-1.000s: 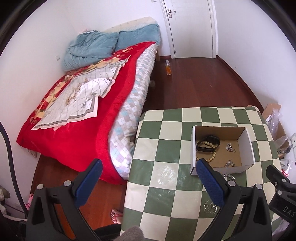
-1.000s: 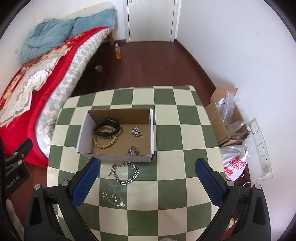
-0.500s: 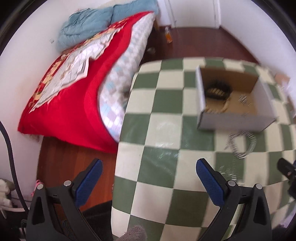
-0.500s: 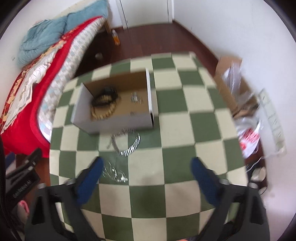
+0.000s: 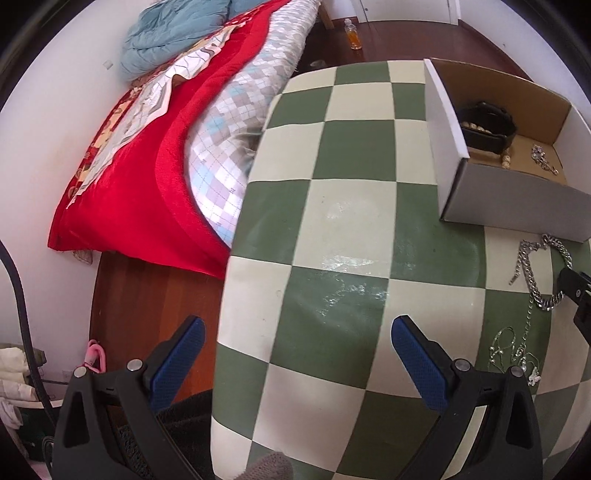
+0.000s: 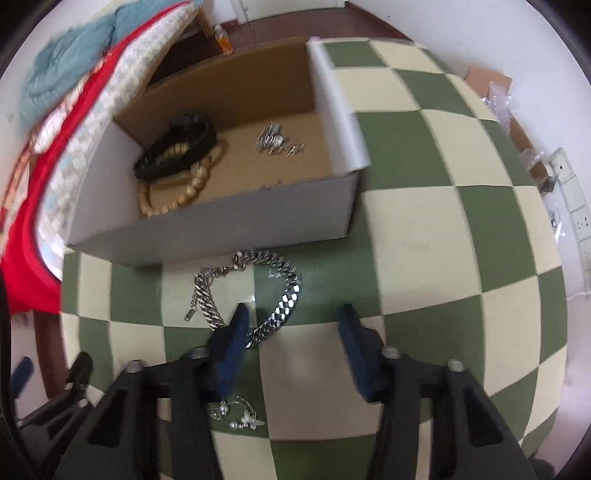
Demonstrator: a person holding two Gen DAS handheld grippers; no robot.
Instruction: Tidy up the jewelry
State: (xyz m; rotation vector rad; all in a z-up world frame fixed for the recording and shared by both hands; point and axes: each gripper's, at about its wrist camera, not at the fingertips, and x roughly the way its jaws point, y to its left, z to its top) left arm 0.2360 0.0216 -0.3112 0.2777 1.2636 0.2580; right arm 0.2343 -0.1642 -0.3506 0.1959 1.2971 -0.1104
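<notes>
A white cardboard box (image 6: 258, 218) on the green-and-cream checkered table (image 6: 424, 236) holds a black band (image 6: 177, 147), a tan bead bracelet (image 6: 184, 188) and small silver pieces (image 6: 275, 138). A heavy silver chain bracelet (image 6: 273, 284) lies on the table in front of the box. My right gripper (image 6: 295, 325) is open and low over it, with its left finger (image 6: 234, 332) just inside the loop. A thin pearl necklace (image 6: 236, 411) lies under the gripper. My left gripper (image 5: 295, 354) is open and empty over the table's left part; the box (image 5: 517, 206) and the chain (image 5: 539, 273) are to its right.
A bed with a red quilt (image 5: 147, 155) stands left of the table, over dark wood floor. An orange bottle (image 5: 354, 35) stands on the floor beyond. An open carton with plastic bags (image 6: 509, 107) and a power strip (image 6: 576, 206) lie on the right.
Both grippers have dropped down and forward toward the table. My right gripper has narrowed somewhat and now straddles the silver chain bracelet. The jewelry has not moved.
</notes>
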